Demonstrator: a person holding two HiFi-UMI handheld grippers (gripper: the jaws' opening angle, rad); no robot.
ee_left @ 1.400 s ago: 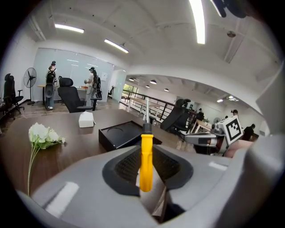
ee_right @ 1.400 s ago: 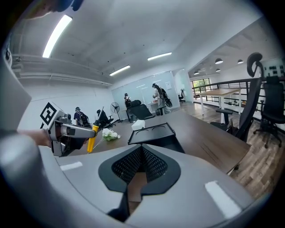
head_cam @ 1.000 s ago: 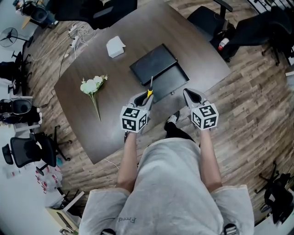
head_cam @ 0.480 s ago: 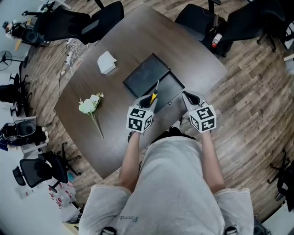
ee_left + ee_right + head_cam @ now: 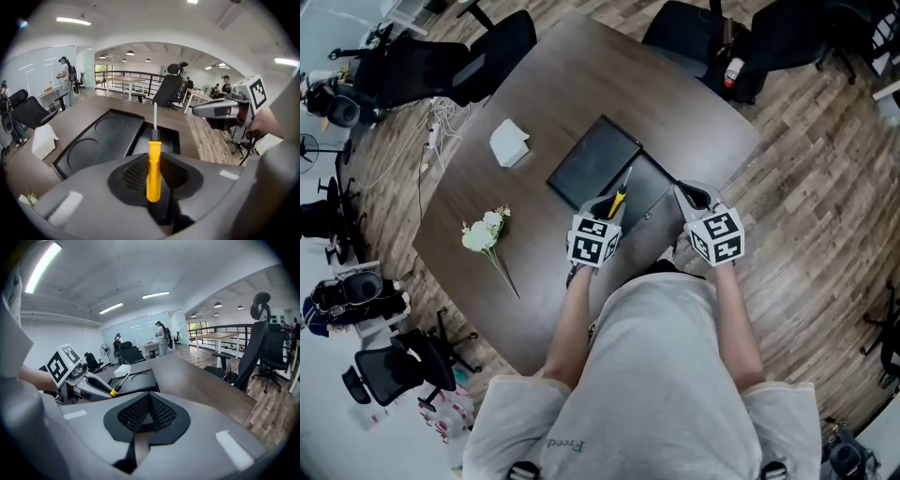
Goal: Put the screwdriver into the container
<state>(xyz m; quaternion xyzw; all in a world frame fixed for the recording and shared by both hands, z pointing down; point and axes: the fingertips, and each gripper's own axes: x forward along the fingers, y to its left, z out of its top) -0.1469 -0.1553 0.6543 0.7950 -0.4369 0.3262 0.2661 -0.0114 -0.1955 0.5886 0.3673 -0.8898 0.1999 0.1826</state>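
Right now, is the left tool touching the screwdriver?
Touching. The left gripper view shows the left tool with its jaws closed on the yellow handle of the screwdriver, shaft pointing out ahead.

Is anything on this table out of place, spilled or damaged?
Nothing looks spilled or broken. Only the flowers look odd: they lie flat on the table, with no vase.

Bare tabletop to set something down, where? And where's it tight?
Widest bare stretch: table beyond the black container, toward the chairs. Also bare: between the flowers and the left claw, and between the white box and the flowers. Tight: the near edge, where the left claw, holding the screwdriver, and the right claw crowd the container.
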